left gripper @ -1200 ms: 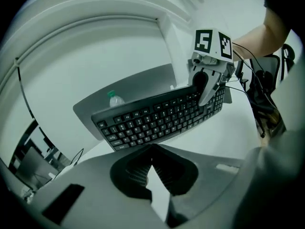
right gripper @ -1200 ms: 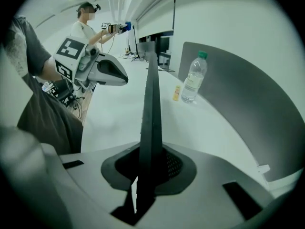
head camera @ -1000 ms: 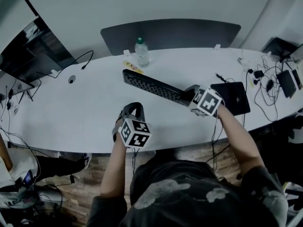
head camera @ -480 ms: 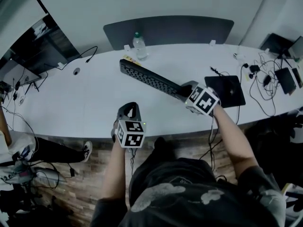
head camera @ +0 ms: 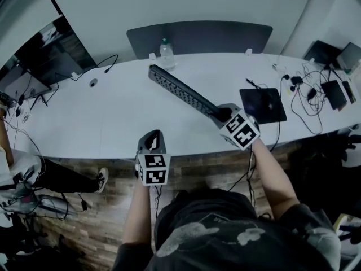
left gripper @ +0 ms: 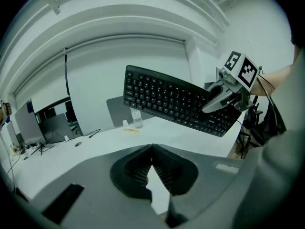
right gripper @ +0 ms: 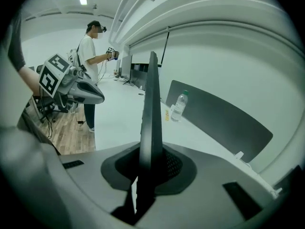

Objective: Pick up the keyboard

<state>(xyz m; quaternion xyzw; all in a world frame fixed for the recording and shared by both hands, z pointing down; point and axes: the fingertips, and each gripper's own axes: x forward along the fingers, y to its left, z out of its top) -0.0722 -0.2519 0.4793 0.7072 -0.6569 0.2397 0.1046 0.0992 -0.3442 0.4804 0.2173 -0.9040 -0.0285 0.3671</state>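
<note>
You held the keyboard (head camera: 179,89) clear of the table (head camera: 101,123), right gripper (head camera: 221,115) clamped on one end, left gripper (head camera: 153,141) closed empty; lift appeared complete, next move required a steady hold

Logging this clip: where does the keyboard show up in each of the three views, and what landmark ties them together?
Head view: keyboard runs diagonally across the centre, its near end in the right gripper.
Left gripper view: keyboard upper centre-right, in the air, keys facing the camera.
Right gripper view: keyboard edge-on, a thin upright slab at centre, clamped between the jaws.
Landmark: the bottle, seen in all three.
</note>
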